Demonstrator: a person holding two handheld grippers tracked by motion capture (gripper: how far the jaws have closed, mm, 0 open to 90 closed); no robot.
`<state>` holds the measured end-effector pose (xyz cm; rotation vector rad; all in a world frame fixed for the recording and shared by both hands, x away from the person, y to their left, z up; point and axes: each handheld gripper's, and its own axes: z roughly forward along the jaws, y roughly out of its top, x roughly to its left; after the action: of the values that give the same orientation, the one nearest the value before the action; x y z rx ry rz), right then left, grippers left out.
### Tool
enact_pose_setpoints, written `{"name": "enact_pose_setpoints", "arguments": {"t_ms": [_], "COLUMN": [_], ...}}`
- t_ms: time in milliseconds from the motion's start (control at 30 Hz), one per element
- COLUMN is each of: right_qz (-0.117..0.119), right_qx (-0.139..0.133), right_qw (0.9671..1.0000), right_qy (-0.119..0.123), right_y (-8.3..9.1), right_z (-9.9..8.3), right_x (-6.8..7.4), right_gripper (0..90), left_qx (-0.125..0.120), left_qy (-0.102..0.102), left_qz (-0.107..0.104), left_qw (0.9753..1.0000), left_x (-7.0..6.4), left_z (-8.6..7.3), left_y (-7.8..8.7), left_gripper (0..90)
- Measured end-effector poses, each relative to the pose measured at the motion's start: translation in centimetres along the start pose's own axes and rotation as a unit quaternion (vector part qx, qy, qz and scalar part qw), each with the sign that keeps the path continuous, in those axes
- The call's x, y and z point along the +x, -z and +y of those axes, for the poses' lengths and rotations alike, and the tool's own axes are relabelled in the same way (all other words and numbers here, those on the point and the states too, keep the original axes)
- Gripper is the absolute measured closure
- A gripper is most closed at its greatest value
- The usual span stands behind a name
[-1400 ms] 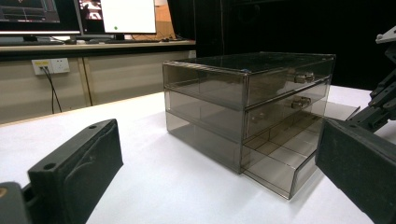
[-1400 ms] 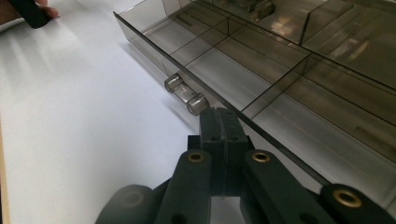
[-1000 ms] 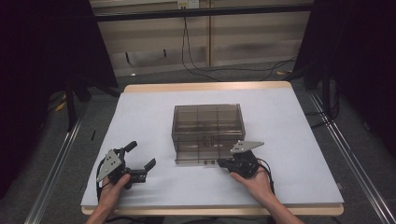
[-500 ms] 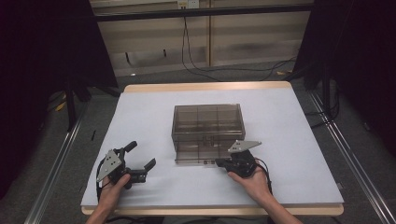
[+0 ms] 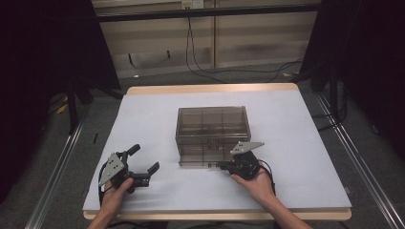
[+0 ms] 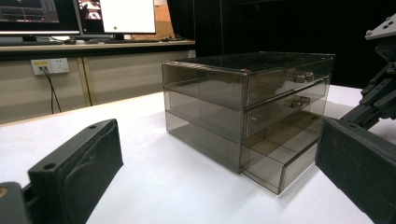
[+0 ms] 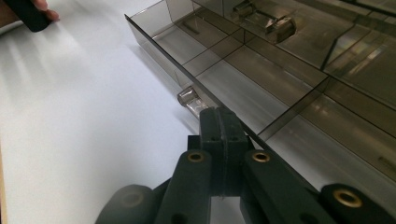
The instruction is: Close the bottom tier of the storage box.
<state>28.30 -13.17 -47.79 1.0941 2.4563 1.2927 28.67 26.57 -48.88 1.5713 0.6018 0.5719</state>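
Right gripper (image 5: pixel 224 165) clamped on handle (image 7: pixel 192 101) of bottom drawer (image 6: pixel 275 161) dead ahead of jaws, partly slid out for access; left gripper (image 5: pixel 143 164) idling open, cabinet (image 5: pixel 212 130) off its right.

Drawer cabinet (image 5: pixel 213 130) stands mid-table (image 5: pixel 305 124) (bottom drawer (image 6: pixel 275 161) pulled forward).

A white table (image 5: pixel 305 124) with a pale wood edge stands on a grey floor (image 5: pixel 157 81). Beyond its far side runs a beige panelled wall (image 5: pixel 258 38) with black cables (image 5: pixel 200 62) hanging down. Dark curtains (image 5: pixel 47 47), perhaps, close both sides. Monitors (image 6: pixel 126 16) sit on a far desk (image 6: pixel 93 45).
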Motion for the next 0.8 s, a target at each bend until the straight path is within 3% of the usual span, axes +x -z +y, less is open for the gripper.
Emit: {"name": "enact_pose_setpoints", "arguments": {"t_ms": [800], "right_qz": [-0.001], "right_qx": [-0.018], "right_qw": [0.9998], "right_qy": [-0.001], "right_y": [-0.1], "right_z": [0.05], "right_x": [-0.97], "right_gripper": [90.0], "left_qx": [-0.004], "left_qy": [0.006], "left_qz": [0.0], "left_qw": [1.0], "left_x": [-0.01], "left_z": [-0.02], "left_y": [-0.03], "left_gripper": [0.5]}}
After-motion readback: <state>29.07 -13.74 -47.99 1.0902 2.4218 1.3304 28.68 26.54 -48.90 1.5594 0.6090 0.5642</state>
